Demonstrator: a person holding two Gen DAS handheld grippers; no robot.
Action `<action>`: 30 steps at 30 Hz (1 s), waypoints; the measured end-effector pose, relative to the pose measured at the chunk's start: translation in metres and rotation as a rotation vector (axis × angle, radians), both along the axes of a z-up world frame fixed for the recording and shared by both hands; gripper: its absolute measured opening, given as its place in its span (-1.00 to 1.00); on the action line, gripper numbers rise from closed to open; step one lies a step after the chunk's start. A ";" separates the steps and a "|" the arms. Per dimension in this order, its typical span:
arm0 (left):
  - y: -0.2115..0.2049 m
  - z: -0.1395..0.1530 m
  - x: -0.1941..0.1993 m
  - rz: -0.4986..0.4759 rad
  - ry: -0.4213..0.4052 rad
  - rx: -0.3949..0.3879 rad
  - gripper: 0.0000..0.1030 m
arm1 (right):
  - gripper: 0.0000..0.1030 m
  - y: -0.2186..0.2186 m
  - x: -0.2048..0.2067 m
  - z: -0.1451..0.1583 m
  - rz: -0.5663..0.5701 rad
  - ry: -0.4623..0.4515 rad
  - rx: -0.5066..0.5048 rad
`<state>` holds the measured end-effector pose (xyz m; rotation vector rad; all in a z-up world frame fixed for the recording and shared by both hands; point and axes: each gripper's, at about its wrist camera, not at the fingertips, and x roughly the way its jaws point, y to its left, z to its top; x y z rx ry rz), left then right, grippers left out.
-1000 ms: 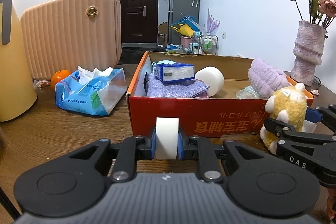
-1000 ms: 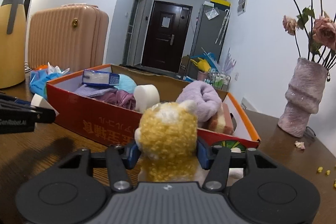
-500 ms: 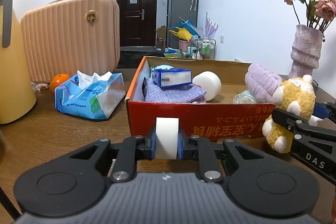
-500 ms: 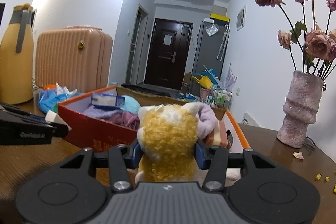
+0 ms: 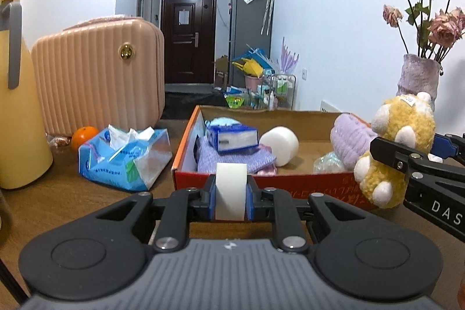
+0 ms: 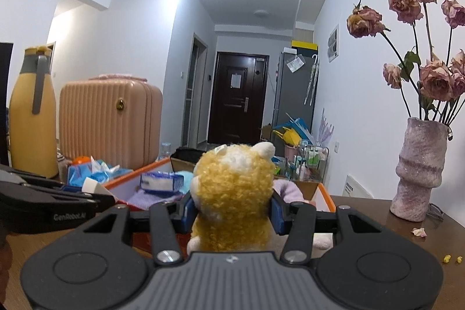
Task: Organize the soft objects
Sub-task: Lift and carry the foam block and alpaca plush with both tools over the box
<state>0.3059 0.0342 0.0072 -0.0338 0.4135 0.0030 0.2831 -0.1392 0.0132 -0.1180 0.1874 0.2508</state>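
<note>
My left gripper is shut on a small white foam block, low over the wooden table just in front of the red cardboard box. To its right, my right gripper is shut on a yellow plush toy and holds it in the air by the box's near right corner. That same plush toy hangs at about rim height. In the box lie a blue tissue packet, a white foam roll, a purple cloth and a lilac fluffy cloth.
Left of the box lie an open blue tissue bag and an orange. Behind them stand a pink ribbed case and a yellow flask. A lilac vase of dried roses stands at the far right.
My right gripper has lifted the plush toy off the table to about the box rim's height. The left gripper has stayed almost still with the foam block.
</note>
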 end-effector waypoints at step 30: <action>0.007 0.026 0.037 0.088 -0.086 -0.082 -0.62 | -0.06 0.016 0.044 0.011 0.022 -0.049 0.057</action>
